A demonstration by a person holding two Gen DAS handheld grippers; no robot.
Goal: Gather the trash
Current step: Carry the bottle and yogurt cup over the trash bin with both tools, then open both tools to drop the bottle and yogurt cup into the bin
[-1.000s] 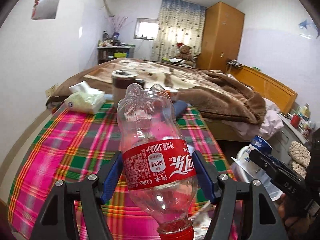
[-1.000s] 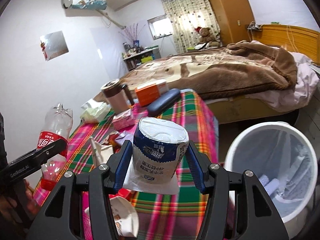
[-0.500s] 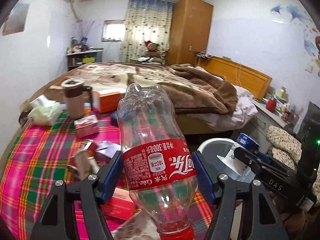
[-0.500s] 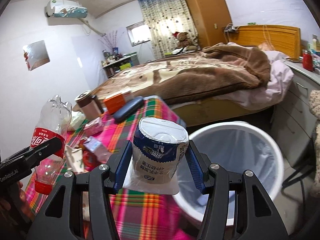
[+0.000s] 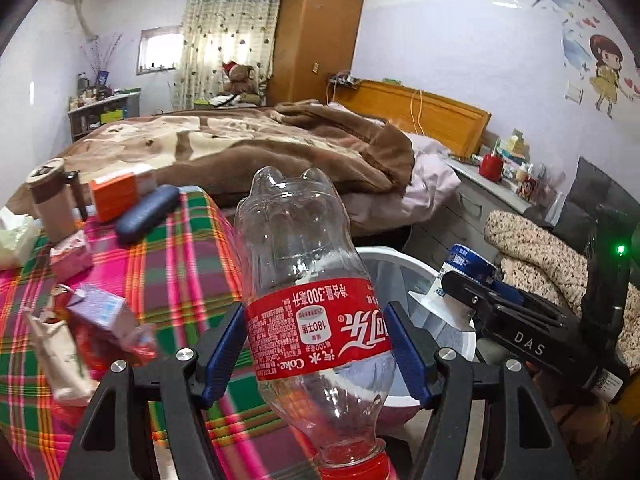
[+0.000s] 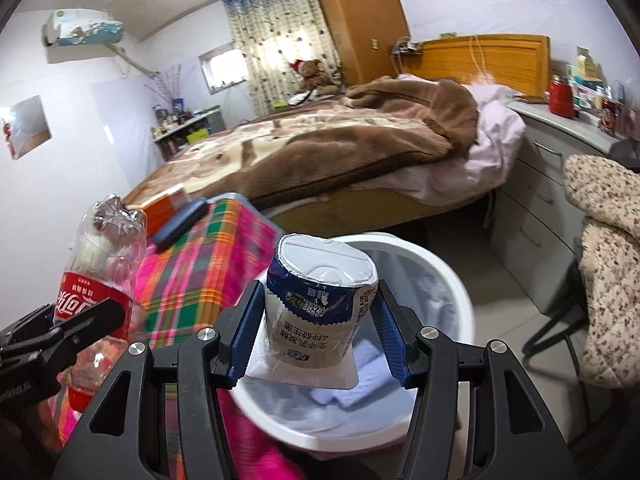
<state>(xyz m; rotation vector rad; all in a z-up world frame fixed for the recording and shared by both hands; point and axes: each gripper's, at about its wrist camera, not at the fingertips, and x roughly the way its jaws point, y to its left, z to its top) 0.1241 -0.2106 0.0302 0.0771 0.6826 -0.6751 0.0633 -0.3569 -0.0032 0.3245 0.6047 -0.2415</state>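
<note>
A brown blanket [image 6: 320,136] covers the bed [image 6: 384,208]. A teddy bear [image 5: 239,76] sits by the curtain [image 5: 228,36], beside a wooden wardrobe [image 5: 316,32]. A red mug [image 6: 561,98] stands on the grey dresser [image 6: 560,152].

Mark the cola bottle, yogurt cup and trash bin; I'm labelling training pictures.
cola bottle [image 5: 316,328]: left wrist view, on its red label.
yogurt cup [image 6: 320,320]: right wrist view, on its printed side.
trash bin [image 6: 448,276]: right wrist view, on its white rim.

Upside down on the red label of the clear bottle [image 5: 318,332]: "Coke", "300", "180", "100", plus white Chinese characters. "DAS" in white on the black gripper [image 5: 530,330] alongside. Chinese print and "90g" on the blue-and-white cup [image 6: 320,300].
</note>
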